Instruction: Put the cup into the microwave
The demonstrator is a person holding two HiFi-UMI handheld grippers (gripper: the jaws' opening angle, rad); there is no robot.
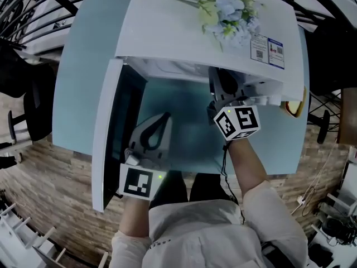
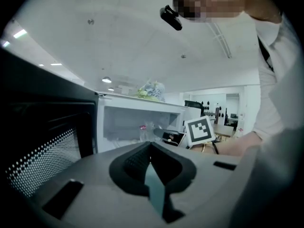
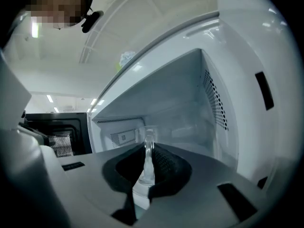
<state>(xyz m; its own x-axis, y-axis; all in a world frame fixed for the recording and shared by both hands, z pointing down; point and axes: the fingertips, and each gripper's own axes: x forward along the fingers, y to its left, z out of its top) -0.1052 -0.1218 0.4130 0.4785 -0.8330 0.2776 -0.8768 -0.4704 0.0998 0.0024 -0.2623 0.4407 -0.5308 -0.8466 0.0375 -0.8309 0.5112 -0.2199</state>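
The white microwave (image 1: 184, 32) stands on the pale blue table (image 1: 83, 66) with its door (image 1: 109, 133) swung open to the left. My right gripper (image 3: 148, 148) is shut on the wall of a clear cup (image 3: 147, 167), held level at the mouth of the cavity (image 3: 180, 118). In the head view the right gripper (image 1: 223, 85) reaches under the microwave's top edge, so the cup is hidden there. The left gripper (image 1: 163, 117) hangs lower, beside the open door, shut and empty. In the left gripper view its pads (image 2: 137, 160) meet, and the clear cup (image 2: 147, 131) shows inside the microwave.
A bunch of pale artificial flowers (image 1: 228, 13) lies on top of the microwave. The dark door window with its dotted mesh (image 2: 42, 156) is close on the left. A yellow-rimmed object (image 1: 293, 108) sits on the table to the microwave's right. Wooden floor surrounds the table.
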